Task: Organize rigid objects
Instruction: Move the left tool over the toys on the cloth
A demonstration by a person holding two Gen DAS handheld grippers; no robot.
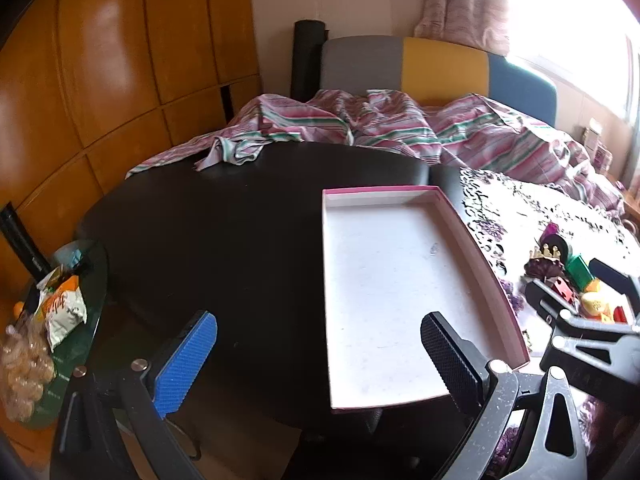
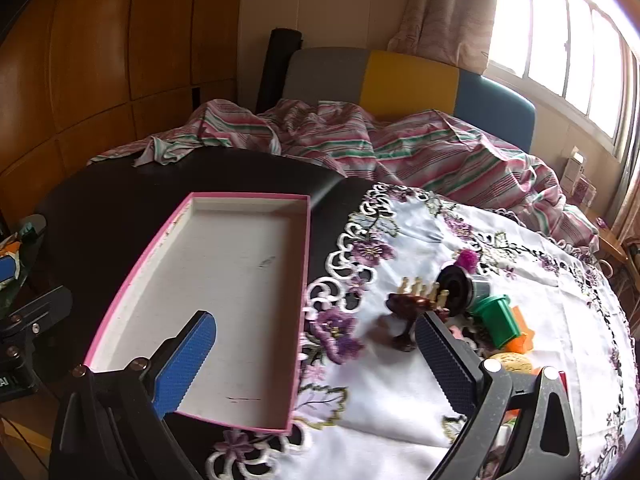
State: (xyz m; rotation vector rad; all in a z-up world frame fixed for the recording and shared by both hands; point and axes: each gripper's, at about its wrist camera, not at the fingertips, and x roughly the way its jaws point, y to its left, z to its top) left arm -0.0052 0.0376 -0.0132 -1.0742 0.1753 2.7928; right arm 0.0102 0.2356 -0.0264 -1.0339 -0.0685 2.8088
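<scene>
Hovering over the pink-rimmed box point(image 2: 224, 300), both claws stand wide apart with nothing between their pads. The box lies empty on the dark table point(image 1: 224, 240), its long axis running away from the person. The heap of small objects point(image 2: 472, 308), among them a green cup point(image 2: 496, 318) and a brown goblet point(image 2: 408, 312), sits on the lace cloth point(image 2: 400, 380) just right of the box. The right gripper point(image 2: 316, 360) hangs between box and heap, its right pad almost at the heap, so I judge it the nearer hand. The left gripper point(image 1: 320, 360) hangs at the box's near left corner, well apart from the heap.
</scene>
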